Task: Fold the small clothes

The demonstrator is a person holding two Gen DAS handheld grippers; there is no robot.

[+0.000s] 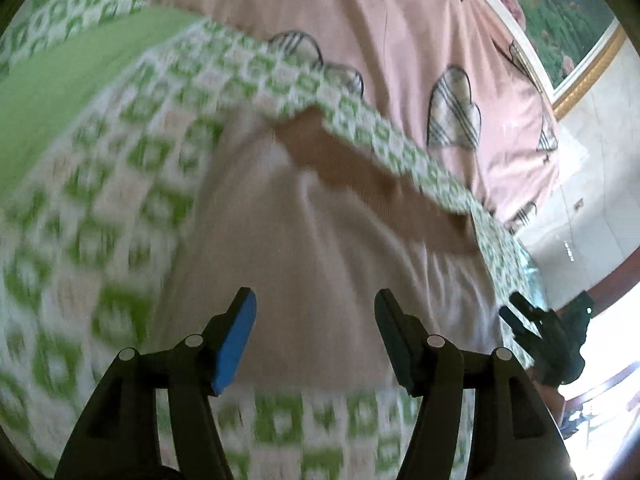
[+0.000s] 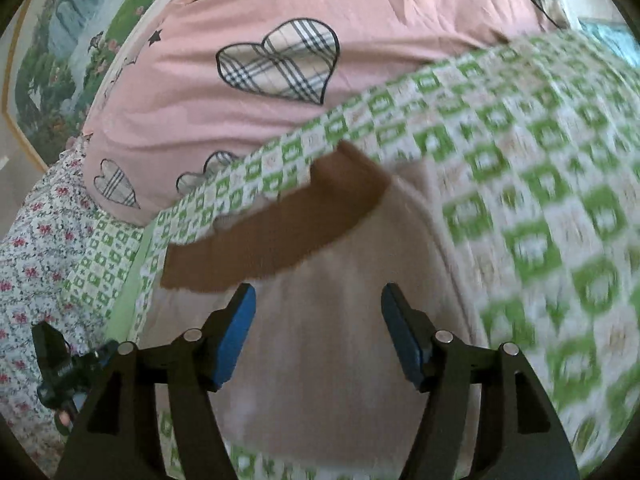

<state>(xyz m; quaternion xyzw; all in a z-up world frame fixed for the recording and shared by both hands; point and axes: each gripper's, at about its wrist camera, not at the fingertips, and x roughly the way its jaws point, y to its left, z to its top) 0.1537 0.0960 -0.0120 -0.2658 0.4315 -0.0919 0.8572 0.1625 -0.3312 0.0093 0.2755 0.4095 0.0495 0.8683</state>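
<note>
A small pale beige garment [image 1: 320, 260] with a brown band [image 1: 360, 176] along its far edge lies flat on a green-and-white checked sheet [image 1: 120, 200]. My left gripper [image 1: 316, 304] hovers over the garment's near part, open, with nothing between its blue pads. The right gripper [image 1: 514, 306] shows at the garment's right side. In the right wrist view the same garment [image 2: 332, 340] and brown band [image 2: 272, 232] lie below my right gripper [image 2: 318, 300], which is open and empty. The left gripper [image 2: 72, 344] shows at the lower left. Both views are blurred.
A pink quilt with plaid hearts [image 2: 200, 100] lies bunched just beyond the garment. The checked sheet [image 2: 520, 200] spreads to the right, and a floral cloth [image 2: 36, 220] lies at the left. A framed landscape picture [image 1: 560, 12] hangs behind the bed.
</note>
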